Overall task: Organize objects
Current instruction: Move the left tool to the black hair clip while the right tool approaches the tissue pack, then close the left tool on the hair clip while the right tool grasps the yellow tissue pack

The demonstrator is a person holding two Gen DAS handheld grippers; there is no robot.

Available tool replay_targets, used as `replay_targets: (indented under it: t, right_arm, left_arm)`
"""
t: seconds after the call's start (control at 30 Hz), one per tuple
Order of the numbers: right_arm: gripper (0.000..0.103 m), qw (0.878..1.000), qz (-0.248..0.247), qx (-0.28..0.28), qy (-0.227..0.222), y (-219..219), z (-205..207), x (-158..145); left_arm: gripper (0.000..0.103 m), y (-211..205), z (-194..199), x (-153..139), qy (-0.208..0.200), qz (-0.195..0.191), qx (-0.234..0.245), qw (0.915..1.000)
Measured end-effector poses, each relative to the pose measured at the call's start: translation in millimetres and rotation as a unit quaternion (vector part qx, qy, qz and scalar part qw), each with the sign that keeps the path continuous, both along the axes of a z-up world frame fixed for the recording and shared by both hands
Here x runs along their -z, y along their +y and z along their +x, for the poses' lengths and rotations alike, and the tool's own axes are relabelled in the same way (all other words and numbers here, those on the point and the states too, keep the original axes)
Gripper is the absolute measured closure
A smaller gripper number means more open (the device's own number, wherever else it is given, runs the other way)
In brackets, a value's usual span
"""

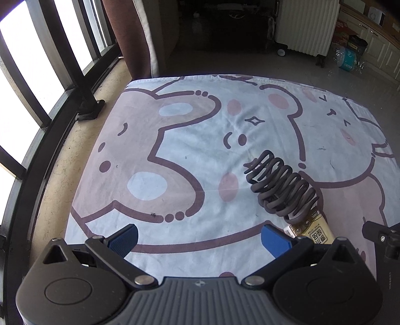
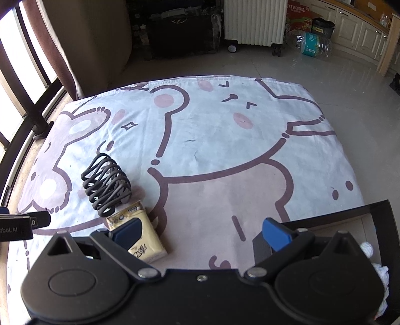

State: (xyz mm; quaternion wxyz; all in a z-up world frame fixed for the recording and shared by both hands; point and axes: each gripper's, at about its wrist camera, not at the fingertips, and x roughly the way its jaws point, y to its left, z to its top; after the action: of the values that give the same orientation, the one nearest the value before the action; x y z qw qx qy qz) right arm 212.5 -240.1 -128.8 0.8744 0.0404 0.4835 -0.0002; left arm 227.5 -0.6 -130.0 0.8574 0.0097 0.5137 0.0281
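A dark grey hair claw clip (image 1: 281, 186) lies on the cartoon-print cloth (image 1: 190, 140); one end touches or overlaps a yellow tissue pack (image 1: 316, 231). My left gripper (image 1: 200, 240) is open and empty, with the clip ahead to its right. In the right wrist view the clip (image 2: 106, 183) and the tissue pack (image 2: 143, 237) lie at the left. My right gripper (image 2: 201, 232) is open and empty; its left finger (image 2: 126, 233) is over the pack. A black open box (image 2: 385, 215) stands at the right, with something white (image 2: 366, 248) inside.
The cloth (image 2: 225, 140) covers a low surface beside a window railing (image 1: 50, 105) on the left. Beyond it are tiled floor, a white radiator (image 2: 255, 22), a dark case (image 2: 180, 32), plastic bottles (image 2: 312, 42) and cabinets.
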Motion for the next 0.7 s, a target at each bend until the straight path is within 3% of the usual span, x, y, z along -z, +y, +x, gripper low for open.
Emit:
replay_targets:
  t: [0.4, 0.7]
  right_arm:
    - [0.0, 0.998, 0.023, -0.059, -0.01, 20, 2, 18]
    - [0.0, 0.994, 0.02, -0.108, -0.005, 35, 4, 38]
  left_arm:
    - [0.002, -17, 13, 5, -0.032, -0.099, -0.007, 0.9945]
    - [0.01, -49, 19, 25, -0.016, -0.074, 0.047, 0.996]
